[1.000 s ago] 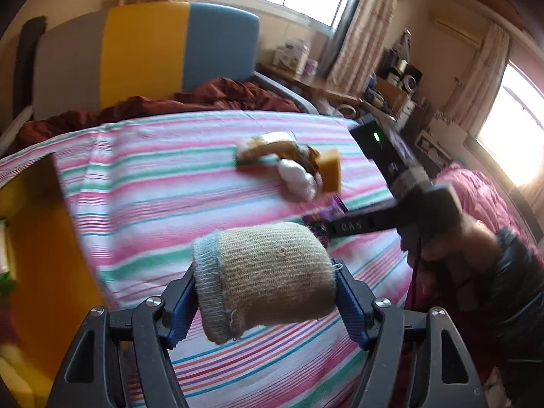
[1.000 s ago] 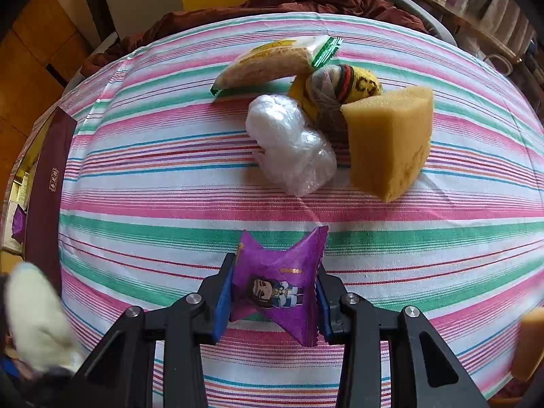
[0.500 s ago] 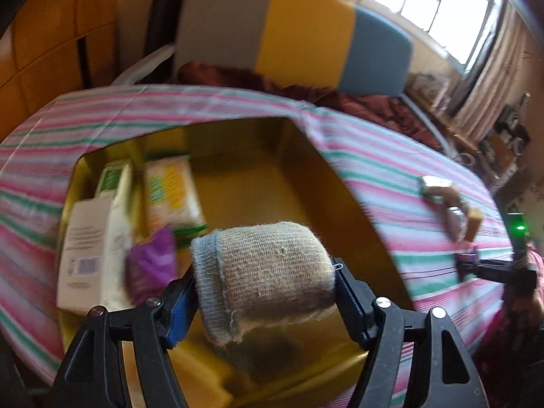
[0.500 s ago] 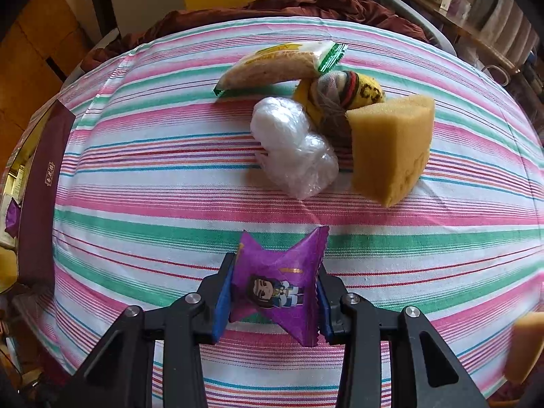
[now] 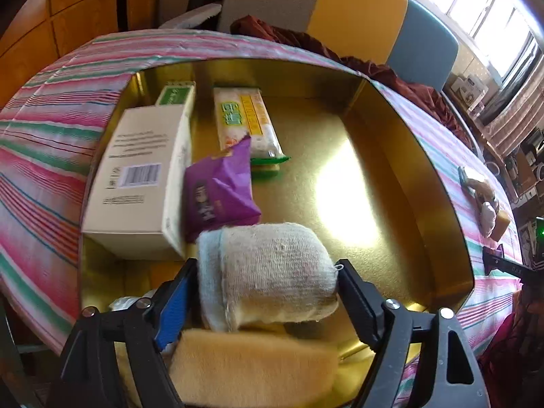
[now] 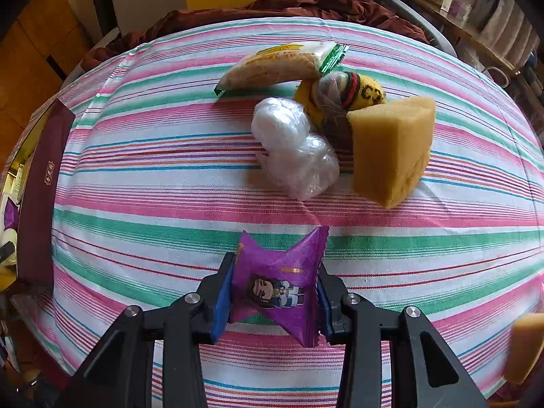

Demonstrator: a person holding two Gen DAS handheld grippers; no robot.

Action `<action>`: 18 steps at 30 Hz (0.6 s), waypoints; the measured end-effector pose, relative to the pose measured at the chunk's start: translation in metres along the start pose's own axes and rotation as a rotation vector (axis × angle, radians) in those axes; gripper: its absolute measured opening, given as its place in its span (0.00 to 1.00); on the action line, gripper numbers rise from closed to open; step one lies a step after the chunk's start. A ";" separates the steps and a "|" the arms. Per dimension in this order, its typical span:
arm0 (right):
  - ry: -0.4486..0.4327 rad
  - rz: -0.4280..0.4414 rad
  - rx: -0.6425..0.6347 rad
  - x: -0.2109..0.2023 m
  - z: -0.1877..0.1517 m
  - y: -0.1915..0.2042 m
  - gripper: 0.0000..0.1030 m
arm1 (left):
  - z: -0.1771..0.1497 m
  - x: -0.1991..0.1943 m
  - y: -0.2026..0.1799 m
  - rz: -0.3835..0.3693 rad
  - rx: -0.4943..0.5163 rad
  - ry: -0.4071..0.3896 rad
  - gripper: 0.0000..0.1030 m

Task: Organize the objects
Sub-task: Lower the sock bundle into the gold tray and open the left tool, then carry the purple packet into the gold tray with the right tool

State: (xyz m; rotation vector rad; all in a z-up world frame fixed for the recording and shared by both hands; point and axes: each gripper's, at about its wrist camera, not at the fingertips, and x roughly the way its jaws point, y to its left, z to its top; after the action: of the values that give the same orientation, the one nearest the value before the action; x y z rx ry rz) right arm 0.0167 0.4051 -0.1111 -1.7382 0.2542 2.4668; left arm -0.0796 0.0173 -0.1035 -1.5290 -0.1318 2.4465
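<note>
My left gripper (image 5: 265, 278) is shut on a rolled beige sock with a light blue cuff (image 5: 268, 268) and holds it over the near part of a gold box (image 5: 384, 183). In the box lie a cardboard carton (image 5: 136, 176), a purple snack packet (image 5: 217, 193), a white and green snack bar (image 5: 246, 124) and a yellow sponge (image 5: 251, 367). My right gripper (image 6: 272, 292) is shut on a purple snack packet (image 6: 277, 284) above the striped tablecloth (image 6: 153, 183). Beyond it lie a wrapped snack bar (image 6: 278, 64), a clear plastic bag (image 6: 295, 149), a striped sock ball (image 6: 346, 93) and a yellow sponge (image 6: 391, 149).
The gold box's dark red wall (image 6: 37, 183) shows at the left edge of the right wrist view. A chair with grey, yellow and blue panels (image 5: 357, 17) and a dark red cloth (image 6: 306, 3) stand behind the table. Another sponge piece (image 6: 525, 346) is at the right edge.
My left gripper has swung left from the table's object pile to over the gold box and moved closer to it, still holding the sock. My right gripper has barely moved.
</note>
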 end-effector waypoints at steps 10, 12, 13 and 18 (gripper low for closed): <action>-0.008 -0.023 -0.011 0.003 0.003 0.006 0.40 | 0.005 -0.044 0.007 0.078 -0.012 -0.141 0.81; -0.011 -0.029 -0.014 0.001 0.002 0.006 0.40 | 0.005 -0.054 0.003 0.119 0.011 -0.174 0.81; -0.013 -0.032 -0.015 0.001 0.002 0.005 0.40 | 0.005 -0.060 0.000 0.131 0.023 -0.194 0.81; -0.031 -0.045 -0.013 0.000 0.001 0.007 0.40 | 0.004 -0.081 -0.015 0.147 0.079 -0.284 0.81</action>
State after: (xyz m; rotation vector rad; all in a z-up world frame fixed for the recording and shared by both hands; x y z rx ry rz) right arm 0.0148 0.3987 -0.1101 -1.6896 0.1942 2.4677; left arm -0.0474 0.0114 -0.0282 -1.1907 0.0272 2.7389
